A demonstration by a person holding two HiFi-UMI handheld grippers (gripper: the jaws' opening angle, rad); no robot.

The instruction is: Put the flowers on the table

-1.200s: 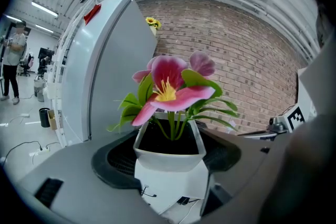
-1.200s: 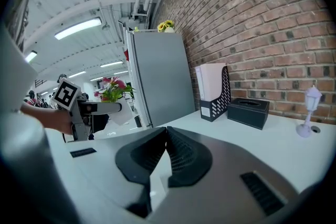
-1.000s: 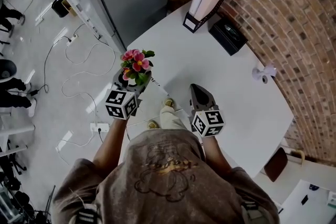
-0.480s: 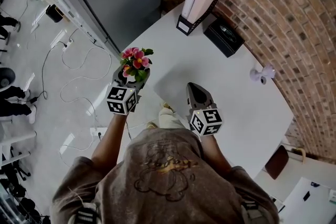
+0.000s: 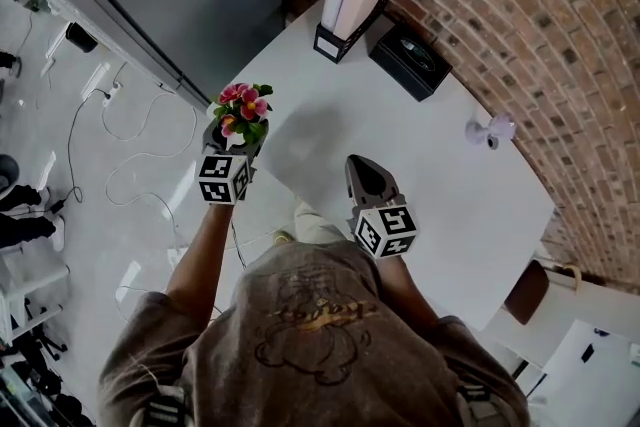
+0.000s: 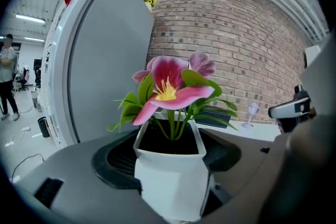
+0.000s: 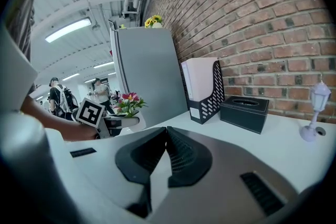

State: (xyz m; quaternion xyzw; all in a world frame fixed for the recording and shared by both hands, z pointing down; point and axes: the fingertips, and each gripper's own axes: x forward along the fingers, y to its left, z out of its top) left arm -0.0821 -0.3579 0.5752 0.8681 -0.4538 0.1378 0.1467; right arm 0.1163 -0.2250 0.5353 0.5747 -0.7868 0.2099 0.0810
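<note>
Left hand-held gripper (image 5: 230, 143) clamped on flower pot (image 6: 170, 176); right hand-held gripper (image 7: 165, 134) closed, empty.

Pink flowers (image 6: 169, 93) with yellow centres and green leaves, in a white pot (image 6: 170, 181); white surface (image 5: 430, 190); red-brown brick wall (image 5: 570, 45); black box (image 5: 408, 62).

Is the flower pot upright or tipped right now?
Upright: the pot is clamped level by the left gripper, with its rim flat and the flowers pointing up.
</note>
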